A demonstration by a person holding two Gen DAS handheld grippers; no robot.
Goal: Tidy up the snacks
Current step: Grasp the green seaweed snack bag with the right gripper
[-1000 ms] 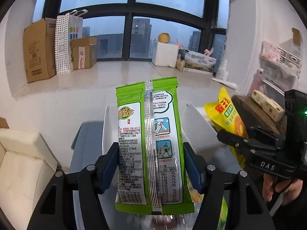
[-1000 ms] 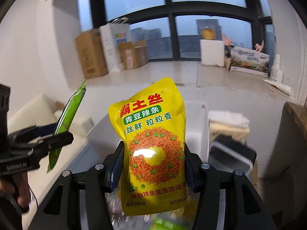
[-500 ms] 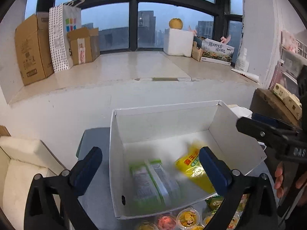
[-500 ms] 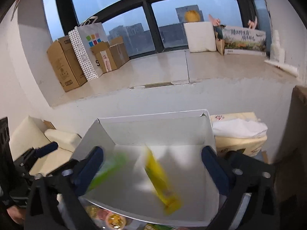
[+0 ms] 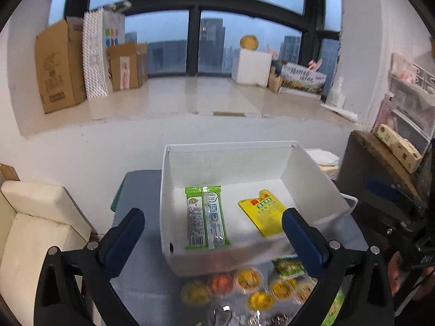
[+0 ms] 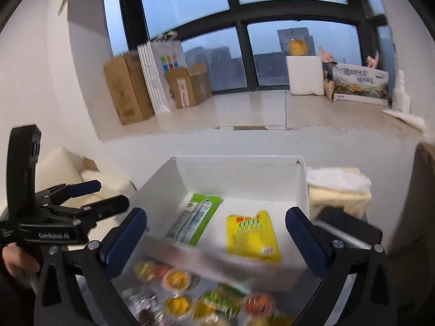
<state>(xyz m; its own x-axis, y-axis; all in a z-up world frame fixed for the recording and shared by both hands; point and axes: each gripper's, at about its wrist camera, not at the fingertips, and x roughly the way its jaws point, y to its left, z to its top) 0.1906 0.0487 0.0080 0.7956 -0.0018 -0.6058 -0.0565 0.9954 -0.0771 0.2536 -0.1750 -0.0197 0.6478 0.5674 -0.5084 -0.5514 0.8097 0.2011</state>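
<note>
Snacks split between two places: green packet (image 5: 205,216) and yellow pouch (image 5: 265,213) lying flat on the floor of the white box (image 5: 228,146), side by side without touching, green at 9 o'clock of yellow. Loose jelly cups (image 5: 248,277) and a small green sachet (image 5: 289,265) scattered on the grey surface (image 5: 141,279) just outside the box's near wall, toward 6 o'clock; blurred in the right wrist view, cups (image 6: 175,279) only roughly countable.

Left gripper (image 5: 214,236) empty, fingers (image 5: 122,240) spread wide, hovering above the near wall. Right gripper (image 6: 216,240) likewise empty, fingers (image 6: 305,240) spread wide, over the same edge.

Probable step in hand: reaching down for the next loose items. Worth doing well:
- Drop toward 6 o'clock clear of the near wall, so as not to nudge the box.
- Pick one cup at the outer edge of the cluster, not the middle, to avoid knocking neighbours.
- Straddle the cup across its rim and close gently; thin plastic likely to deform or pop out.
- Sachet probably better pinched by an edge, lying flat as it does.
- Place into bare floor at 12 o'clock of the packets, still free.
- Keep the two grippers apart over the narrow cluster.
</note>
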